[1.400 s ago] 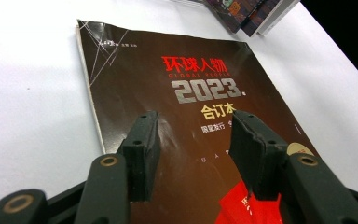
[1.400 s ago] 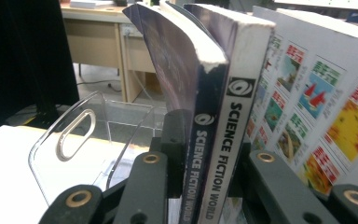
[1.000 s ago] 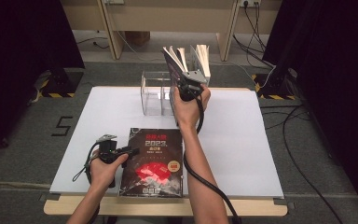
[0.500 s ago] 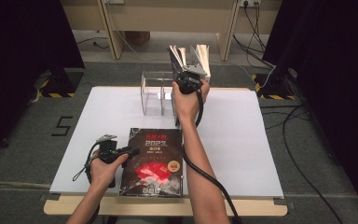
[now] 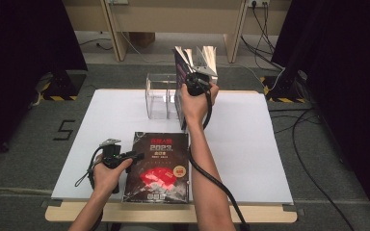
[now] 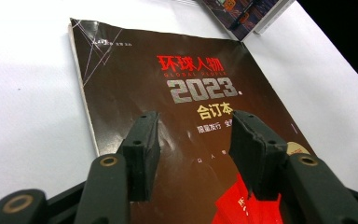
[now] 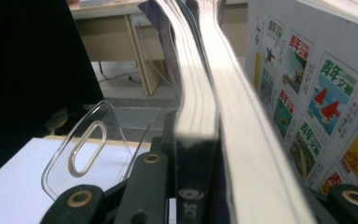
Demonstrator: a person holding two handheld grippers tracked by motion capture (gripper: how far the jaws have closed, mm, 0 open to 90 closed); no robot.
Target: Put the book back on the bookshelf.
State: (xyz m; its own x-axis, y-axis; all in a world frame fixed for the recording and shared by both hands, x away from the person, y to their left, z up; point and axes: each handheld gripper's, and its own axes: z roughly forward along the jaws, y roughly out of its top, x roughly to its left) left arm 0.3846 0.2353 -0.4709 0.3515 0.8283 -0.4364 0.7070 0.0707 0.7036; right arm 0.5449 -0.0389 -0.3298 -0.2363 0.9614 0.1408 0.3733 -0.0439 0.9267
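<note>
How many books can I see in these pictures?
2, maybe more. One dark book lies flat near the left tongs. The right tongs grip a fanned bundle, possibly several, above the clear rack.

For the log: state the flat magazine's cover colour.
Dark brown-black magazine with red and gold lettering; clearest in left gripper view.

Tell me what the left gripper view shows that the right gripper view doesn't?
The left gripper view shows a dark magazine lying flat on the white table, with the left gripper open above its cover. The right gripper view shows a thick book pinched upright in the right gripper, beside a clear plastic stand. Both show black jaws and some white table.
</note>
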